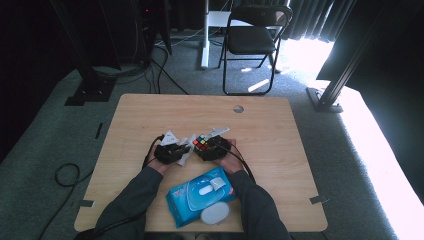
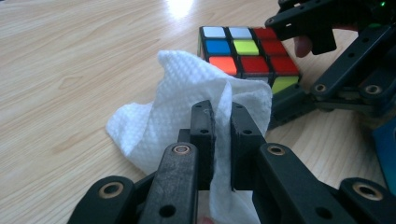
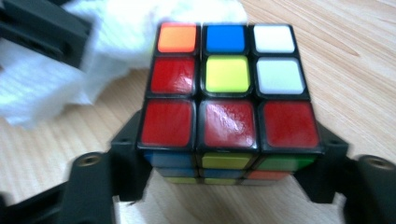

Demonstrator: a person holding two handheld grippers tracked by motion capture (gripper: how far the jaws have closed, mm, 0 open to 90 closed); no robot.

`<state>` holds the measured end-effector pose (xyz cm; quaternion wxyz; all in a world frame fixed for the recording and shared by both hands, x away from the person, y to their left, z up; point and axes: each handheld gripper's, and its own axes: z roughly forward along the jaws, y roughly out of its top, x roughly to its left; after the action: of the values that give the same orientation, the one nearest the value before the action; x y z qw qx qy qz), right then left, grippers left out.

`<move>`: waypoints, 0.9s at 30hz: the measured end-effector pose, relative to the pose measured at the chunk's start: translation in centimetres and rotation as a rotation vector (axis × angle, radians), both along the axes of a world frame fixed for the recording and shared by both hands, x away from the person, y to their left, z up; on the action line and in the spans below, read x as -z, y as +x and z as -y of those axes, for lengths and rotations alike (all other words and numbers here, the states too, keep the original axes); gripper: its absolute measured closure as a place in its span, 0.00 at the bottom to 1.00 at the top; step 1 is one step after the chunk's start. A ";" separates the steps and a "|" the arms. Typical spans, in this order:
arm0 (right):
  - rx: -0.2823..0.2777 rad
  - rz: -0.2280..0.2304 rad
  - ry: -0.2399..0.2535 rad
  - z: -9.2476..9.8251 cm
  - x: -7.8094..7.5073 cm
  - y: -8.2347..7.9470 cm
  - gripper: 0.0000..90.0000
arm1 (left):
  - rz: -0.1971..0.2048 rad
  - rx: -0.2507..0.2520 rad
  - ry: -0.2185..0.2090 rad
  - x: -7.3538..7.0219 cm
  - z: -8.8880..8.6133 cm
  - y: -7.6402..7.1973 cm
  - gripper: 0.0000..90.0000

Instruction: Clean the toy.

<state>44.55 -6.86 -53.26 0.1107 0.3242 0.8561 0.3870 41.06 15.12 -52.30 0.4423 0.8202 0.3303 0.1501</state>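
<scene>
The left gripper [image 2: 220,123] pinches a white wipe [image 2: 177,98] beside the puzzle cube [image 3: 227,93], which the right gripper [image 3: 229,163] clasps above the table [image 1: 280,145].

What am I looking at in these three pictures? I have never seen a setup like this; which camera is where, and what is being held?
No robot here: a person at a wooden table holds a hand-operated two-jaw gripper in each hand. The high view looks down from above the person's side. The other two pictures come from cameras riding on the grippers, looking along their black jaws.

The left gripper is shut on a white wipe, close beside a colour puzzle cube. The right gripper holds that cube between its jaws, from both sides. The cube's top face shows mostly red squares, with orange, blue, yellow and white.

Nearer the person lie a blue pack of wipes and a pale oval lid.
</scene>
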 end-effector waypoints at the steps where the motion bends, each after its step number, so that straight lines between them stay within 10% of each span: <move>1: 0.007 0.001 0.015 0.1 -0.2 0.0 0.29 | 0.000 0.000 0.003 0.0 0.1 0.0 0.92; 12: -0.016 0.087 0.120 1.8 -2.6 -0.7 0.28 | -0.008 -0.017 0.017 0.1 0.6 0.4 0.92; 18: 0.049 0.115 0.159 2.7 -3.6 -0.3 0.47 | -0.012 -0.022 0.019 0.0 0.7 0.6 0.91; 27: 0.119 0.045 0.148 2.5 -2.9 0.5 0.61 | -0.011 -0.028 0.019 0.0 0.7 0.7 0.91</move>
<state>45.06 -9.33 -50.38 0.1285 0.3732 0.8016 0.4491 41.79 14.38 -52.32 0.4305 0.8206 0.3426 0.1549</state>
